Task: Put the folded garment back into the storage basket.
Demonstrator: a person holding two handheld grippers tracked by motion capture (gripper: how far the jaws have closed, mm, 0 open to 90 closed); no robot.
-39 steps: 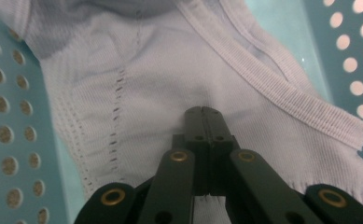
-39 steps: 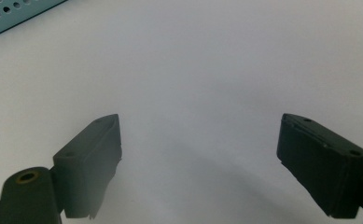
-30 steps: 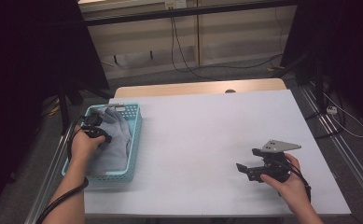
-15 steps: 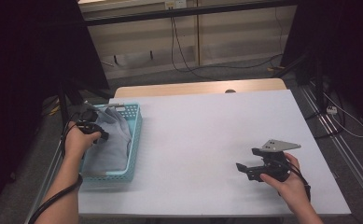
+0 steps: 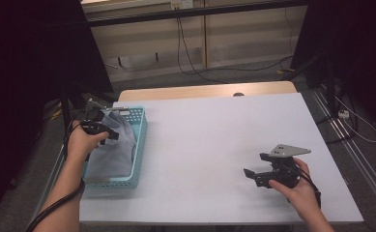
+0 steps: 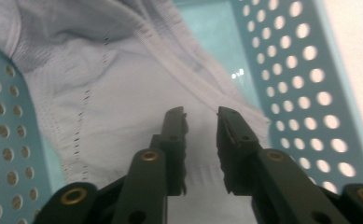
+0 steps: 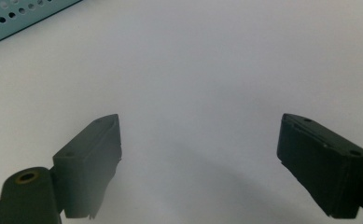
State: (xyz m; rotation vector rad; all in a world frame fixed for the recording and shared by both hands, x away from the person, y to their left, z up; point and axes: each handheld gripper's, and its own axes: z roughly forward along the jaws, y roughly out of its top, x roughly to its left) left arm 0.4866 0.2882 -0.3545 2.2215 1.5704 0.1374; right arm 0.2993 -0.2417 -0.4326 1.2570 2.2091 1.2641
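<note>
Fingers of left gripper (image 6: 201, 122) narrowly parted above pale cloth (image 6: 123, 107) in teal basket (image 5: 138, 145), pinching nothing yet. Could snag basket wall, or lift only a thin fold that slips. Right gripper (image 7: 200, 158) spread wide, well right of basket over bare table (image 5: 214, 135).

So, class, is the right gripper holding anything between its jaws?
No, the right gripper is wide open above the bare white table, with nothing between its jaws.
</note>
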